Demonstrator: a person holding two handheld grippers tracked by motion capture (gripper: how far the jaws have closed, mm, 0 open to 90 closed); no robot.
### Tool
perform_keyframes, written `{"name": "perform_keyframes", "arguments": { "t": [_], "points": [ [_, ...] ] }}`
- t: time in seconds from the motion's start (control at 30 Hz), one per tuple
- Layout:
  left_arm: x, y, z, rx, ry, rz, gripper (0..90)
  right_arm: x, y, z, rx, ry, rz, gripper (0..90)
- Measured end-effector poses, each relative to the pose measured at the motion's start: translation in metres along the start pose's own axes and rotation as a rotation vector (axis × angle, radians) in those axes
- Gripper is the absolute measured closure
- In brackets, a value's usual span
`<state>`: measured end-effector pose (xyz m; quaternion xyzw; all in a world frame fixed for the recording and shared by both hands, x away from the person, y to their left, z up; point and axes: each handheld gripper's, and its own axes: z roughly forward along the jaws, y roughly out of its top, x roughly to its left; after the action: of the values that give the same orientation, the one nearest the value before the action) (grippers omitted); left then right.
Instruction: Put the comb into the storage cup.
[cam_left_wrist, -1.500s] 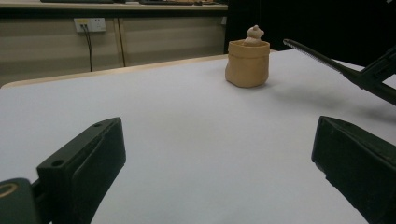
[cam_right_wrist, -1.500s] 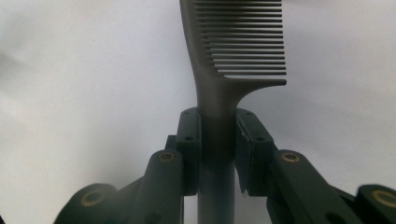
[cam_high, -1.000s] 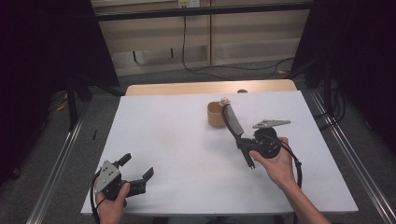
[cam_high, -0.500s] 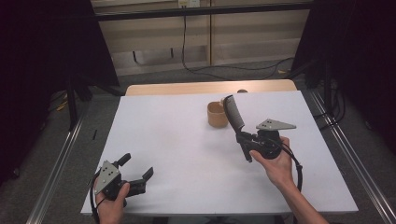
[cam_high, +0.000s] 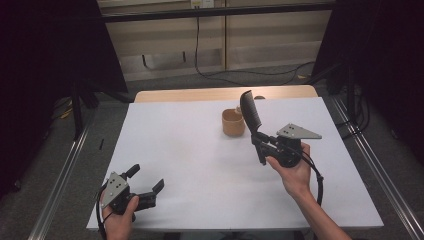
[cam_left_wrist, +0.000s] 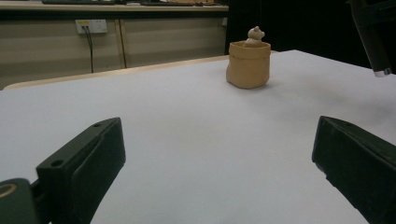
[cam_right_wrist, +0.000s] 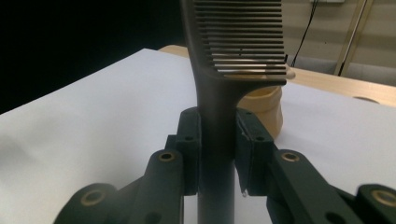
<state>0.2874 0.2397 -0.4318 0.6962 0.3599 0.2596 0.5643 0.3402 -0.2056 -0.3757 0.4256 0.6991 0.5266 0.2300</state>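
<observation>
While the right gripper (cam_high: 260, 142) squeezes a black comb (cam_high: 249, 112) by its handle, the comb stands up beside a little tan pot (cam_high: 233, 123). The left gripper (cam_high: 146, 182) rests low on the white table (cam_high: 190, 150), jaws wide apart, holding nothing.

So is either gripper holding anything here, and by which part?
The right gripper clamps a dark comb by its handle, just below the teeth, comb upright. The left gripper is open and holds nothing.

Both grippers black: left gripper (cam_high: 146, 186), right gripper (cam_high: 260, 145). Grey three-cornered plate (cam_high: 298, 131) on top of each. Black cable (cam_high: 317, 176) trailing behind. Brass-ringed screw holes (cam_right_wrist: 166, 156) in jaw links
</observation>
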Motion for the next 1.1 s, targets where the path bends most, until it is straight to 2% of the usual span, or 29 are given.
{"name": "perform_keyframes", "arguments": {
  "t": [0.23, 0.73, 0.93, 1.1],
  "points": [
    [0.000, 0.000, 0.000, 0.000, -0.002, 0.003, 2.8, 0.000, 0.009, 0.007, -0.039, 0.010, -0.010, 73.0],
    [0.000, 0.000, 0.000, 0.000, -0.002, 0.001, 2.8, -0.009, 0.028, 0.022, -0.096, -0.021, -0.002, 73.1],
    [0.000, -0.001, 0.000, 0.006, -0.002, 0.003, 2.8, -0.013, 0.038, 0.027, -0.138, -0.016, -0.007, 73.1],
    [0.000, -0.001, 0.000, 0.005, -0.003, 0.002, 2.8, -0.017, 0.045, 0.034, -0.151, 0.013, 0.006, 73.0]
  ]
}}
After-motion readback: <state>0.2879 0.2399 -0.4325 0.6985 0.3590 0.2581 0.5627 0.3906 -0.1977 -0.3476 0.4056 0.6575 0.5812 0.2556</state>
